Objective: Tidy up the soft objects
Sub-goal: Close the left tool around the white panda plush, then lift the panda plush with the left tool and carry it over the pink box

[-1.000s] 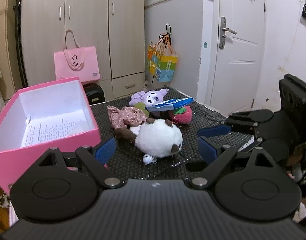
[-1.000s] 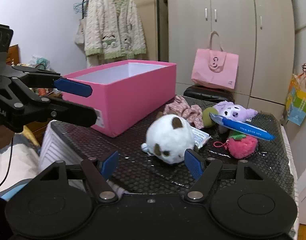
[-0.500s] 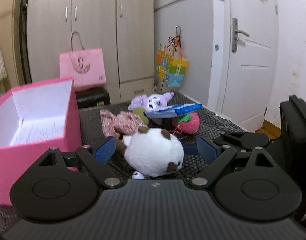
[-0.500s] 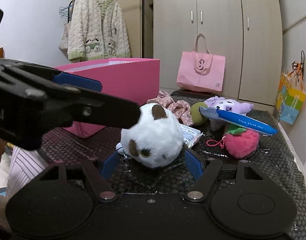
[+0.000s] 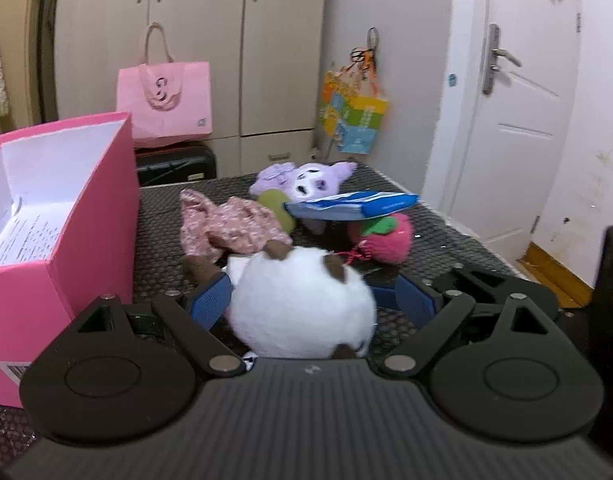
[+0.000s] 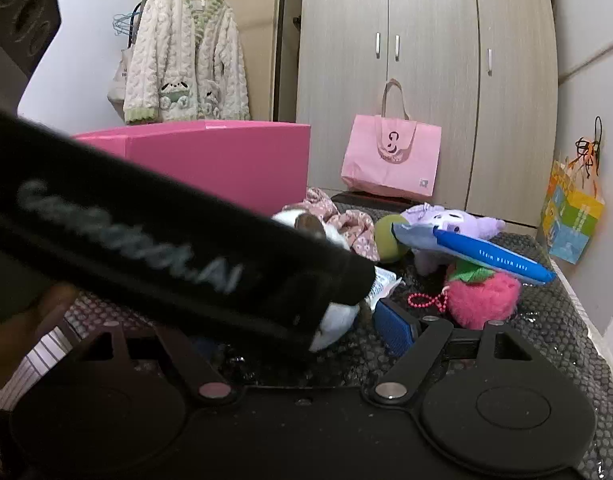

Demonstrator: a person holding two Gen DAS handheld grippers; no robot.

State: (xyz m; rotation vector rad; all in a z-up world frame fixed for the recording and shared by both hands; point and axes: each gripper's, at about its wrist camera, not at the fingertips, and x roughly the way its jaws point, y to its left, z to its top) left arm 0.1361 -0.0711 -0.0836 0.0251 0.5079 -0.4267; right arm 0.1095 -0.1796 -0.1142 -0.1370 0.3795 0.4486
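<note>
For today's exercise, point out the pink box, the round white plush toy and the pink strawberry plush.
pink box point(image 5: 94, 216), left wrist view, on its near side wall.
white plush toy point(image 5: 302, 304), left wrist view, middle of its round body.
strawberry plush point(image 6: 482, 300), right wrist view, on its fuzzy pink body.

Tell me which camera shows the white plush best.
Left wrist: the white plush fills the centre between that gripper's open fingers, unobstructed. In the right wrist view the left gripper covers most of it; only patches show.

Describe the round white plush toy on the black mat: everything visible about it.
The white plush toy is round and fluffy, with brown ear-like patches and a brown tail-like piece. It lies on the black honeycomb mat, beside the pink box, between the open left gripper's blue pads. The floral fabric lies just behind it.
</note>
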